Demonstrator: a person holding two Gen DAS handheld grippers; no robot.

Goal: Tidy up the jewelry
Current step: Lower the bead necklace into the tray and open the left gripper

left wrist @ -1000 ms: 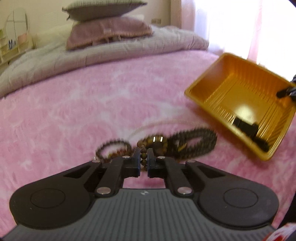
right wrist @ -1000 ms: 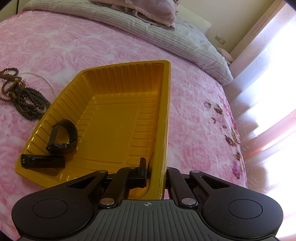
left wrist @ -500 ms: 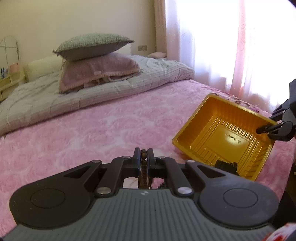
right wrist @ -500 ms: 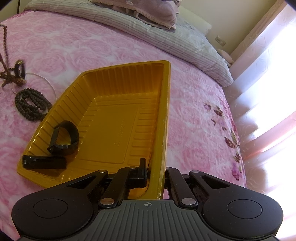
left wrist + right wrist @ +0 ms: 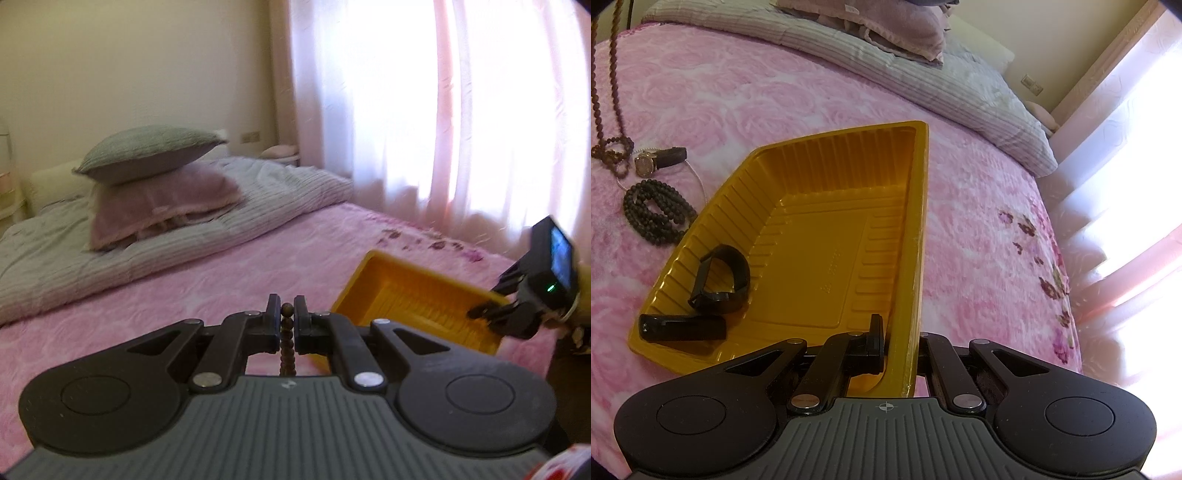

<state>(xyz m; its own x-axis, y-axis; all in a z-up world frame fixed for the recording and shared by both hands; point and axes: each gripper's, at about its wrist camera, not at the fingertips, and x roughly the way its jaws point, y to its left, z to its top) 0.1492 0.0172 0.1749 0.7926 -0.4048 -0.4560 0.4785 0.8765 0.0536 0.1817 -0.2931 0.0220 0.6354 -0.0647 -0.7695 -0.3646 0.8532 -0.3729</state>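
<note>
My left gripper (image 5: 287, 314) is shut on a brown bead necklace (image 5: 287, 339) and holds it high above the bed; the strand hangs down at the far left of the right wrist view (image 5: 614, 77), its lower loop touching the blanket. My right gripper (image 5: 899, 339) is shut on the near rim of the yellow tray (image 5: 916, 221), also seen in the left wrist view (image 5: 417, 295). Inside the tray lie a black band (image 5: 720, 280) and a black bar-shaped piece (image 5: 681, 326). On the blanket left of the tray lie a gold-faced watch (image 5: 657, 160) and a dark bead coil (image 5: 655, 212).
The pink rose-patterned blanket (image 5: 768, 99) covers the bed. Stacked pillows (image 5: 155, 184) and a striped grey duvet (image 5: 229, 225) lie at the head. Bright pink curtains (image 5: 443, 110) hang along the right side. A thin pale chain (image 5: 698, 177) curves by the watch.
My left gripper has lifted the brown bead necklace up off the blanket, uncovering the watch. The dark bead coil stays put. My right gripper keeps its hold on the tray rim.
</note>
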